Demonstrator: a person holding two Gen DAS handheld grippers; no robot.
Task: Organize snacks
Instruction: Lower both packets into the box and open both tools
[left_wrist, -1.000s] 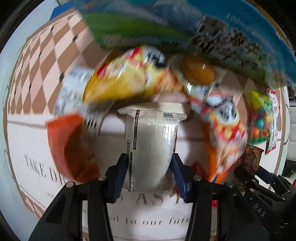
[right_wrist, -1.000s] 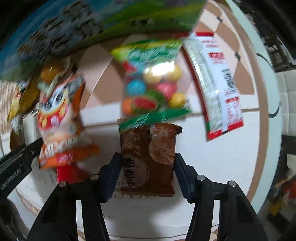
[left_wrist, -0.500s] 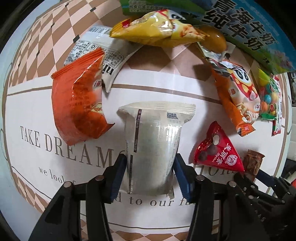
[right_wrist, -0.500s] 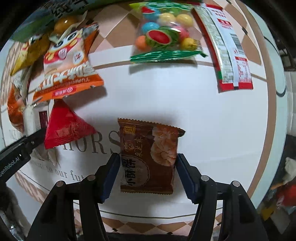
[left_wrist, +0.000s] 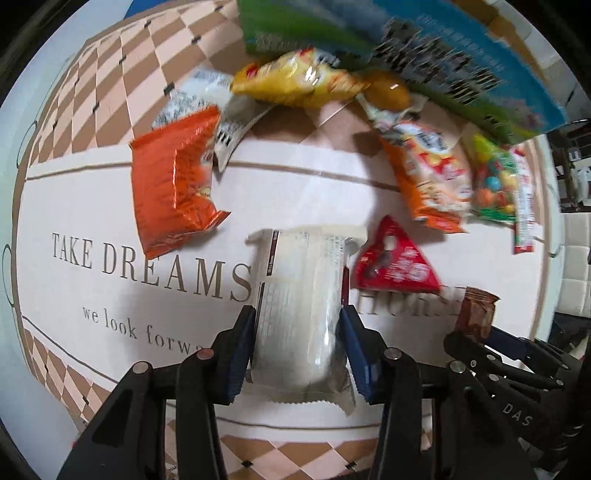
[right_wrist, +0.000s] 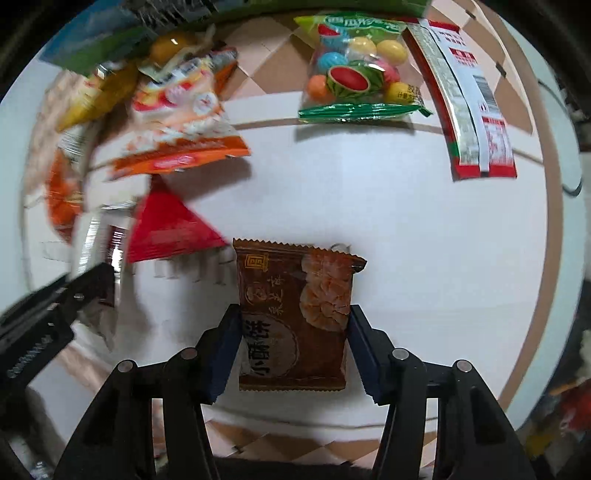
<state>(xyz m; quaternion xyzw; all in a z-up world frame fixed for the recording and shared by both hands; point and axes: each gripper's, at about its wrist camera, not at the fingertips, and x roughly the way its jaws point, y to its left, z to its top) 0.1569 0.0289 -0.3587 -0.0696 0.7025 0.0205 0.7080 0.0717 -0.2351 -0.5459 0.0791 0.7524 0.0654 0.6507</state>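
Note:
My left gripper (left_wrist: 298, 332) is shut on a white snack packet (left_wrist: 301, 306) held above the round table. My right gripper (right_wrist: 293, 332) is shut on a brown cracker packet (right_wrist: 295, 317); the packet also shows at the right of the left wrist view (left_wrist: 476, 310). Loose snacks lie on the table: an orange bag (left_wrist: 173, 181), a red triangular packet (left_wrist: 395, 262), an orange-white bag (left_wrist: 432, 173), a candy-ball bag (right_wrist: 358, 85), a long red-white packet (right_wrist: 472, 107) and a yellow bag (left_wrist: 299, 81).
A blue-green milk carton box (left_wrist: 443, 62) stands at the far side of the table (right_wrist: 424, 258). The table's right edge (right_wrist: 546, 258) drops off to a cluttered floor. The left gripper shows at the left of the right wrist view (right_wrist: 48, 314).
Both grippers have pulled back and away from the box with their packets still held. The view has shifted a little; the loose snacks lie as before.

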